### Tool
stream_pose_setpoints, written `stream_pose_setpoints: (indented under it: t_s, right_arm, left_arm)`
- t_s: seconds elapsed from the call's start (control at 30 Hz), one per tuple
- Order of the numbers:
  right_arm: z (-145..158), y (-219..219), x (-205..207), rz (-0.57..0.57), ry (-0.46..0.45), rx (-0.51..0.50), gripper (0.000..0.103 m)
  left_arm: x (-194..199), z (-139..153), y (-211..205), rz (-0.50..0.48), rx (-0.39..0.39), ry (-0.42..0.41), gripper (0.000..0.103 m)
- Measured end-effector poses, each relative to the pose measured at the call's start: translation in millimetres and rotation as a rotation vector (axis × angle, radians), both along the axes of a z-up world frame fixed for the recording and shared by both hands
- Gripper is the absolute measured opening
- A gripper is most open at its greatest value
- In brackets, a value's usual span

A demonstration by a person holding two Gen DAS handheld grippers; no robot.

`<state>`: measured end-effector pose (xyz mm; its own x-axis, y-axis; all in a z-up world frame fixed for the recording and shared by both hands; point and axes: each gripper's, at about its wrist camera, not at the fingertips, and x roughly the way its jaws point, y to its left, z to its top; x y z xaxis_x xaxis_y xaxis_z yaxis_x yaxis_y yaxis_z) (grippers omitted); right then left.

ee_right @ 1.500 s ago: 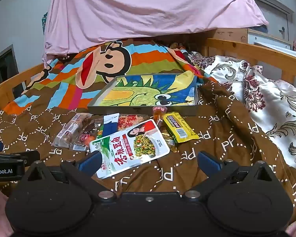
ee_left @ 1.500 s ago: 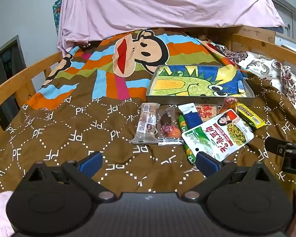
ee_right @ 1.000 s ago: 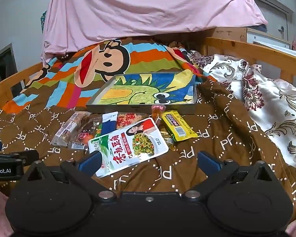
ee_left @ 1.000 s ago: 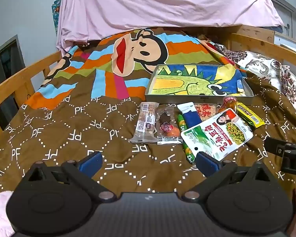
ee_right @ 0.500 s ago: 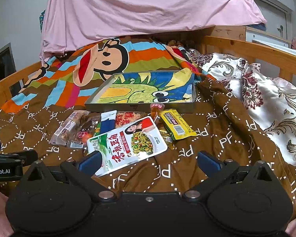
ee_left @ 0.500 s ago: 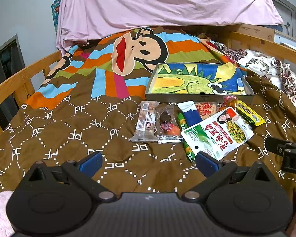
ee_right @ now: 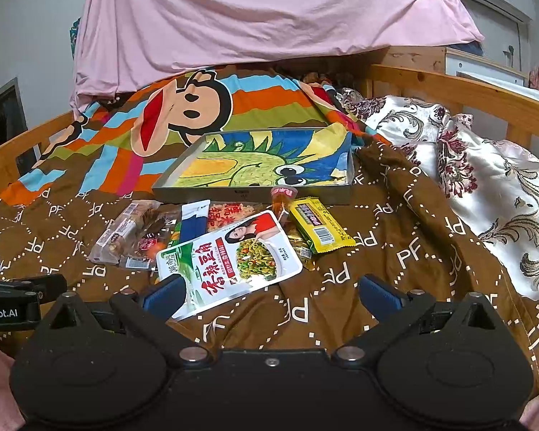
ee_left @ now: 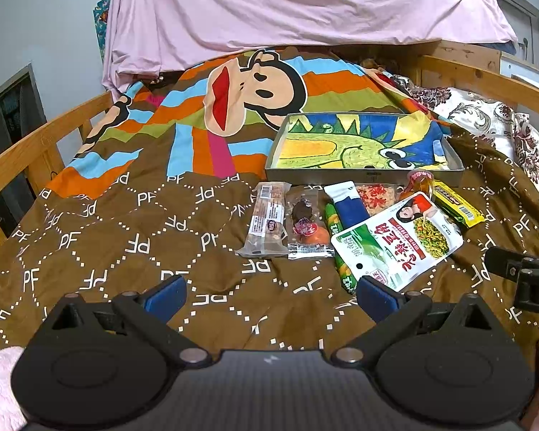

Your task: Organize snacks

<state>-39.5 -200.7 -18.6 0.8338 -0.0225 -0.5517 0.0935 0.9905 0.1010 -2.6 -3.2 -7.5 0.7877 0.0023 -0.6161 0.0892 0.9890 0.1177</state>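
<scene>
Now both my left tongs (ee_left: 271, 292) and right tongs (ee_right: 271, 292) hover apart, empty. I should slide one blue finger under the green-bean pouch (ee_right: 230, 258) edge, pinch flat, and lift it to the dinosaur tray (ee_right: 249, 197).

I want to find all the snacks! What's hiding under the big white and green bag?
Under the big white and green bag poke out a green stick snack, a blue-and-white packet and a red-flecked packet. Their covered parts can't be seen.

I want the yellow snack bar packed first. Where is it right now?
The yellow snack bar lies on the brown quilt at the right end of the snack pile, just in front of the tray's right corner, beside the large white pouch.
</scene>
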Motion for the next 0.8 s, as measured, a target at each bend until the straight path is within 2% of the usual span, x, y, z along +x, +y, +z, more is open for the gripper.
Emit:
stream_pose_setpoints:
  t_s: [0.8]
  right_arm:
    - [0.0, -0.5, 0.4, -0.017, 0.019, -0.002, 0.102]
  left_arm:
    - [-0.4, -3.6, 3.6, 0.0, 0.002, 0.004, 0.102]
